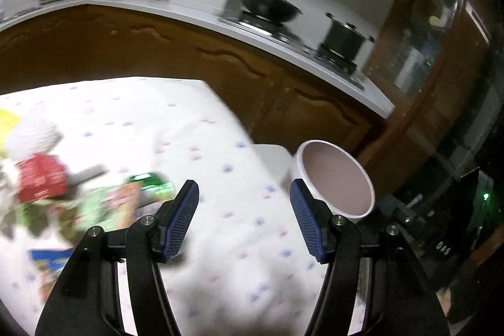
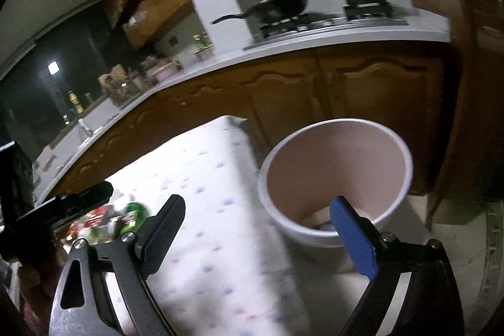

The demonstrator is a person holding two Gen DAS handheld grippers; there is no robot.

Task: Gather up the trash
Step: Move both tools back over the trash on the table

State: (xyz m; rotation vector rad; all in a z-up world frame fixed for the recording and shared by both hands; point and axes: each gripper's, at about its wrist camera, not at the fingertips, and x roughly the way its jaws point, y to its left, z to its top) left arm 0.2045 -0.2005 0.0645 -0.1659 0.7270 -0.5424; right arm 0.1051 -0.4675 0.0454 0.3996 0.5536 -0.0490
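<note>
A white round bin (image 2: 334, 175) with a pinkish inside stands on the floor off the table's right edge; the left wrist view shows the bin (image 1: 335, 178) too. Something pale lies at its bottom. My right gripper (image 2: 256, 207) is open over the table edge and the bin's near rim, nothing between its jaws. My left gripper (image 1: 244, 189) is open above the spotted tablecloth (image 1: 195, 128), empty. Blurred wrappers lie to its left: a red pack (image 1: 41, 178), green wrappers (image 1: 126, 197) and a blue packet (image 1: 47, 260). The left gripper's arm (image 2: 63, 207) shows at the right view's left edge.
A white paper cup (image 1: 31, 134) lies near the wrappers. Behind the table runs a wooden cabinet (image 2: 346, 90) with a white counter, a black wok (image 1: 267, 5) and a black pot (image 1: 345, 35) on the stove. Jars crowd the far counter.
</note>
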